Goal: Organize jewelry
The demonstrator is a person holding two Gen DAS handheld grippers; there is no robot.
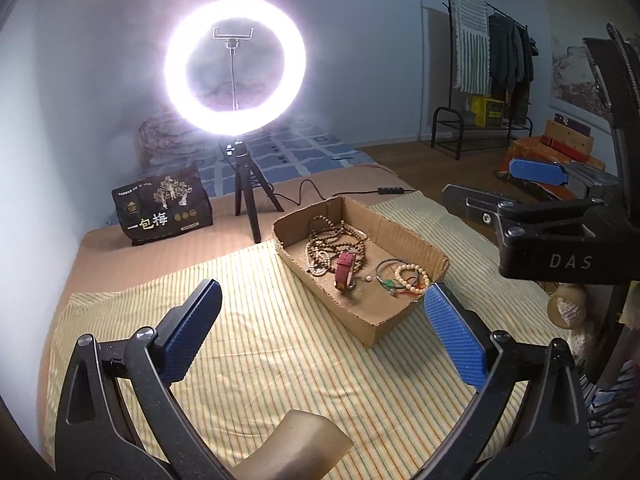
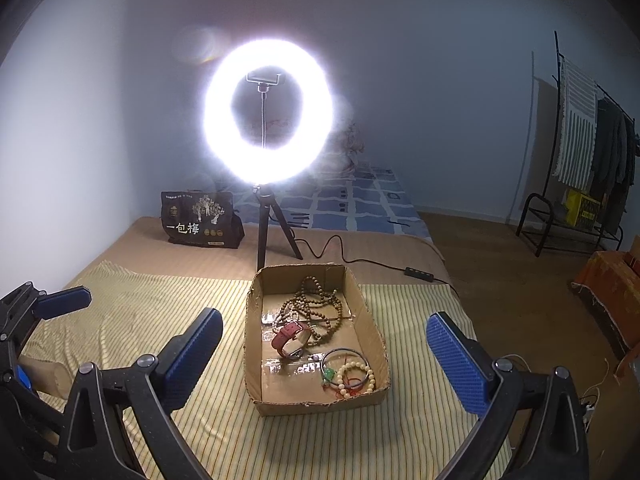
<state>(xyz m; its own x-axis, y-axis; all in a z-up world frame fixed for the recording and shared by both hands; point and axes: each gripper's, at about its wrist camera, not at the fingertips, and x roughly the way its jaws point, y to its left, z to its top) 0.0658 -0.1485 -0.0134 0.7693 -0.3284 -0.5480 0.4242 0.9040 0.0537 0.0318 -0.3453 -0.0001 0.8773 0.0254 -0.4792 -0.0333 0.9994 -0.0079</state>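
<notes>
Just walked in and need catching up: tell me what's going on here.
A person holds two grippers over a striped cloth. Both the left gripper and right gripper are open and empty. The jewelry already lies in the cardboard box: brown bead strands, a red-strapped watch, a cream bead bracelet.

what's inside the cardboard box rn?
Cardboard box holds brown bead strands, a red-strap watch, a thin bangle and a cream bead bracelet with red cord. Anything under the tangled strands is hidden.
</notes>
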